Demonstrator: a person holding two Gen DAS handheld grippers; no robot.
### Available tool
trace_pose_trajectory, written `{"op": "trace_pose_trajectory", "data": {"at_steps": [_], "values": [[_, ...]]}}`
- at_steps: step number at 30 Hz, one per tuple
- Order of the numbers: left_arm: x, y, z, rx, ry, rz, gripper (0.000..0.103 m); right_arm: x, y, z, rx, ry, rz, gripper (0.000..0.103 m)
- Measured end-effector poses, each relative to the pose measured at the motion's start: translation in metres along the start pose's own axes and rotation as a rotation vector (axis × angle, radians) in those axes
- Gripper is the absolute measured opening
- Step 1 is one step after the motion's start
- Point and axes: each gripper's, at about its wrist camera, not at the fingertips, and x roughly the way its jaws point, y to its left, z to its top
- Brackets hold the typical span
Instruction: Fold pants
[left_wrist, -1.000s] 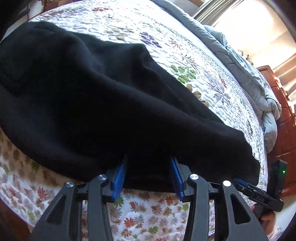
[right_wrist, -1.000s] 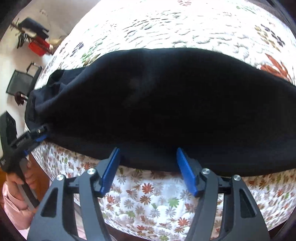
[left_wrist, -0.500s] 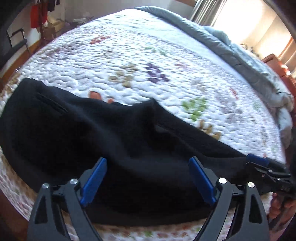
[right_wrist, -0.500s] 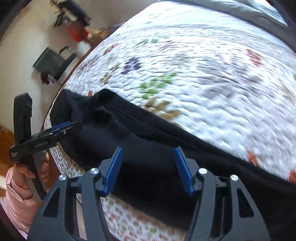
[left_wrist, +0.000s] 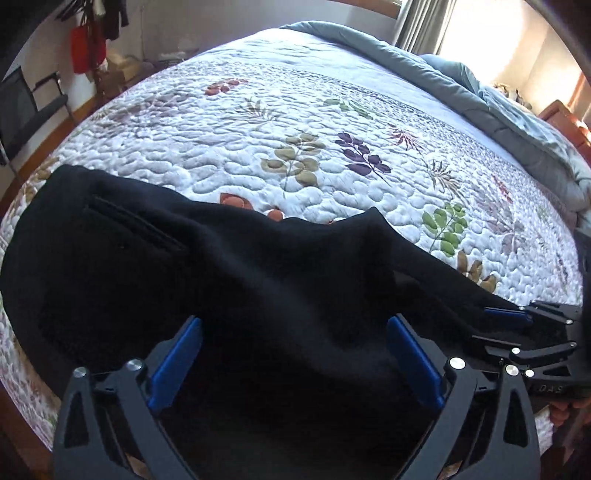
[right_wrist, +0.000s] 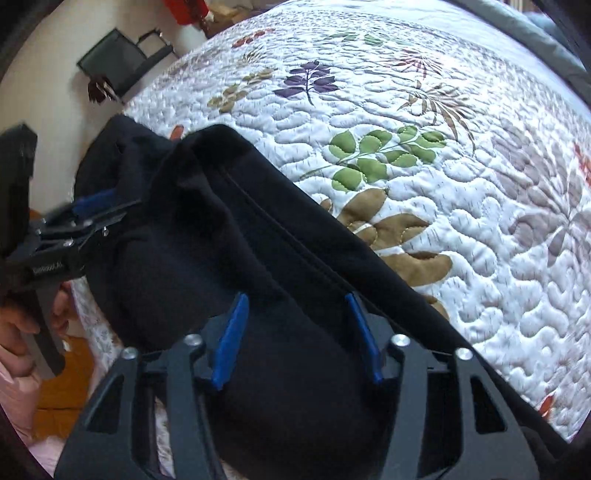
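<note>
Black pants (left_wrist: 229, 280) lie along the near edge of a quilted bed, folded lengthwise, with a pocket slit at the left. They also show in the right wrist view (right_wrist: 229, 258), a seam running diagonally. My left gripper (left_wrist: 293, 332) is open wide above the pants' middle, jaws empty. My right gripper (right_wrist: 297, 317) is open above the pants near the seam, jaws empty. The right gripper also shows in the left wrist view (left_wrist: 517, 325) at the pants' right end. The left gripper shows in the right wrist view (right_wrist: 96, 210) at the far left.
The white floral quilt (left_wrist: 332, 147) covers the bed. A grey-blue duvet (left_wrist: 461, 85) is bunched along the far side. A black chair (right_wrist: 122, 62) and red items (left_wrist: 83, 48) stand by the wall. A wooden dresser (left_wrist: 565, 118) is at the right.
Both grippers have opened wider and lifted back from the pants' near edge. The views have tilted up, showing more of the quilt. The pants now lie bunched with a peak in the middle.
</note>
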Motion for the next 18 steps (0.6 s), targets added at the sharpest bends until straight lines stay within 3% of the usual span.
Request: {"op": "trace_pose_trajectory", "data": {"at_steps": [1, 2, 3, 4, 7, 9, 13, 16, 18], "values": [[0.001, 0.000, 0.000, 0.001, -0.001, -0.003, 0.099, 0.001, 0.003, 0.000, -0.022, 0.002, 0.006, 0.032], [0.001, 0.002, 0.000, -0.007, -0.005, -0.010, 0.099, 0.000, 0.005, 0.000, -0.034, 0.004, 0.033, 0.016], [-0.001, 0.004, 0.000, -0.021, -0.009, -0.021, 0.099, 0.001, 0.006, 0.000, -0.035, 0.010, 0.050, 0.013], [-0.003, 0.006, 0.001, -0.039, -0.012, -0.037, 0.099, 0.001, 0.007, 0.000, -0.041, 0.012, 0.037, 0.004], [-0.013, 0.018, 0.002, -0.113, -0.038, -0.106, 0.099, -0.006, 0.005, 0.006, -0.028, -0.025, 0.018, 0.003], [-0.019, 0.021, 0.000, -0.124, -0.059, -0.111, 0.099, -0.019, -0.003, 0.013, 0.014, -0.103, 0.033, 0.003], [-0.029, 0.020, -0.007, -0.111, -0.144, -0.015, 0.099, -0.032, -0.018, 0.026, 0.092, -0.184, 0.056, 0.003], [-0.020, 0.024, -0.010, -0.140, -0.124, -0.003, 0.099, -0.005, -0.025, 0.027, 0.118, -0.088, 0.048, 0.004], [-0.009, 0.016, -0.009, -0.064, -0.111, 0.072, 0.099, 0.009, -0.029, 0.026, 0.132, -0.068, 0.047, 0.005]]}}
